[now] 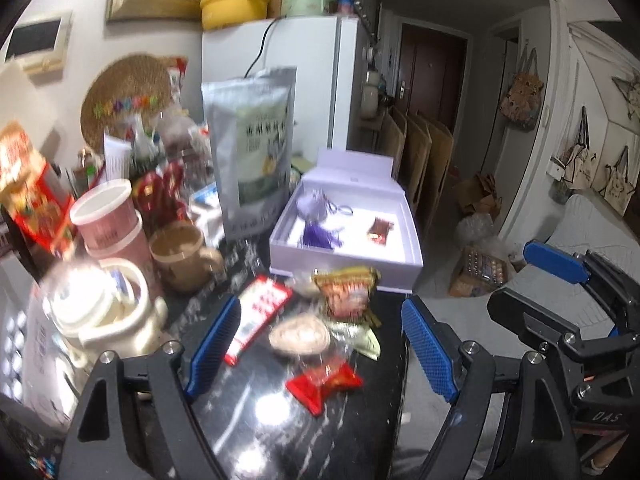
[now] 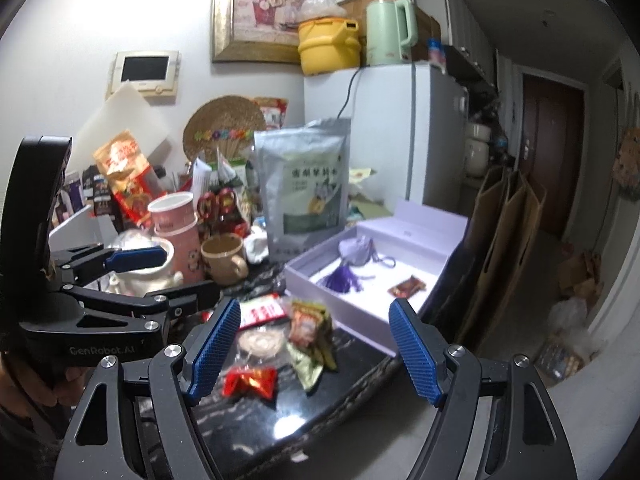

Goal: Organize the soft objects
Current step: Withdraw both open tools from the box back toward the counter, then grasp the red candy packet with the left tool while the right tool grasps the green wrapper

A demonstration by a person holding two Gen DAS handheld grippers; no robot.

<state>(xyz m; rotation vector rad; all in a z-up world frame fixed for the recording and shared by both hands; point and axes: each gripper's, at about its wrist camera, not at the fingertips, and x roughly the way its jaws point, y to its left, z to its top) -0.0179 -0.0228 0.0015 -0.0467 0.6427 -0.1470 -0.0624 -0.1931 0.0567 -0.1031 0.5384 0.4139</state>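
- The blue fingers (image 1: 216, 344) of the left gripper (image 1: 320, 348) are standing wide apart at the lower centre of the left wrist view, clamping nothing; they are framing the loose snack packets on the dark marbled counter (image 1: 256, 432), seemingly so that one packet can be taken between them.
- The right gripper (image 2: 316, 346) is likewise hanging with its pads spread and empty, at the lower centre of its own view.
- The red candy (image 1: 322, 386), nearest the lens, is lying flat with its twisted ends running from lower left to upper right.
- The round pale packet (image 1: 300, 334) is resting just above it; no long axis can be told.
- The red-and-white sachet (image 1: 260, 312) is lying slanted, its long axis rising toward the upper right.
- The green-edged snack bag (image 1: 348, 292) is sitting crumpled, just beside the box.
- The lilac box (image 1: 344, 258), lid raised, is holding a purple tasselled pouch (image 1: 316, 216) and a small dark-red packet (image 1: 380, 230); it is probably serving as the collecting place.
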